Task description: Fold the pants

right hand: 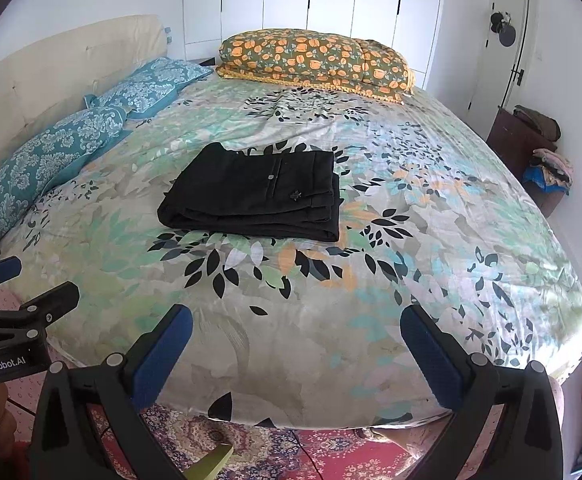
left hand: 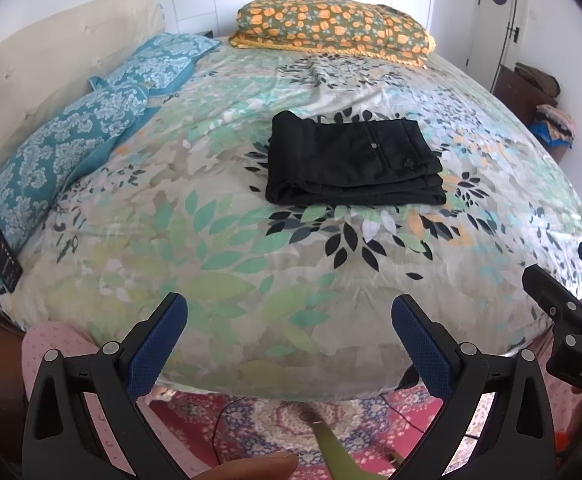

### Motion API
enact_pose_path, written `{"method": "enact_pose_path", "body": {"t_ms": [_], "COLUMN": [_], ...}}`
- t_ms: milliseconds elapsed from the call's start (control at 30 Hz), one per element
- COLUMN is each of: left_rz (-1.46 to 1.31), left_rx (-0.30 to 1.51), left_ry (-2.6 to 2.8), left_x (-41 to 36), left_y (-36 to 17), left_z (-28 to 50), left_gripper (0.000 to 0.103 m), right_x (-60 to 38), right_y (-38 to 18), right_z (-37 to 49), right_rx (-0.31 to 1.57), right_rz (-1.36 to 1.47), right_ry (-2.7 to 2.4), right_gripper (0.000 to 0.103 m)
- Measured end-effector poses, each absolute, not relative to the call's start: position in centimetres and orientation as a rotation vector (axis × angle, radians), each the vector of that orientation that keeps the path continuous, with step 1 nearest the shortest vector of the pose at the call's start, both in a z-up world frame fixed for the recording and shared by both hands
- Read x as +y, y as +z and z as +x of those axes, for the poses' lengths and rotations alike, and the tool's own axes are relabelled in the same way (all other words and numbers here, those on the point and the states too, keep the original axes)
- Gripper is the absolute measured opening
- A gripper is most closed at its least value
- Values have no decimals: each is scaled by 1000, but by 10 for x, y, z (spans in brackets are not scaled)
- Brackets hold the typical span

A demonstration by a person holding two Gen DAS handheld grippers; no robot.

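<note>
Black pants lie folded into a compact rectangle in the middle of the leaf-patterned bed; they also show in the right wrist view. My left gripper is open and empty, held back over the bed's near edge, well short of the pants. My right gripper is open and empty too, over the near edge. The right gripper's side shows at the right of the left wrist view. The left gripper shows at the left of the right wrist view.
Two teal pillows lie along the cream headboard at the left. A folded orange-flowered quilt sits at the far side. A dark phone leans at the near left. A red patterned rug lies below.
</note>
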State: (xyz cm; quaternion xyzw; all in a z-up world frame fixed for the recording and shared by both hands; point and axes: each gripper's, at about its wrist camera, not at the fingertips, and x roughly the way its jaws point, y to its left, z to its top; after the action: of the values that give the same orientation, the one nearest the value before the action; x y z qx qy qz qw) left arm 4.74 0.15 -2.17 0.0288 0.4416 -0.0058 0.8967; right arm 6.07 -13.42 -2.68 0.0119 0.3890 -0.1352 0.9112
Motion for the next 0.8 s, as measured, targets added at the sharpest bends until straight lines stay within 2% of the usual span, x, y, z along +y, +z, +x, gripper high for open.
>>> {"method": "enact_pose_path", "body": {"t_ms": [800], "left_rz": [64], "left_rx": [912], "left_ry": [-4], "left_x": [2], "left_y": [-21], "left_z": [49], "left_gripper": [102], "right_x": [-131], "right_y": [-29], "right_z": [64], "right_rx": [812], "right_rz": [-8], "right_ry": [-267], "right_gripper": [103]}}
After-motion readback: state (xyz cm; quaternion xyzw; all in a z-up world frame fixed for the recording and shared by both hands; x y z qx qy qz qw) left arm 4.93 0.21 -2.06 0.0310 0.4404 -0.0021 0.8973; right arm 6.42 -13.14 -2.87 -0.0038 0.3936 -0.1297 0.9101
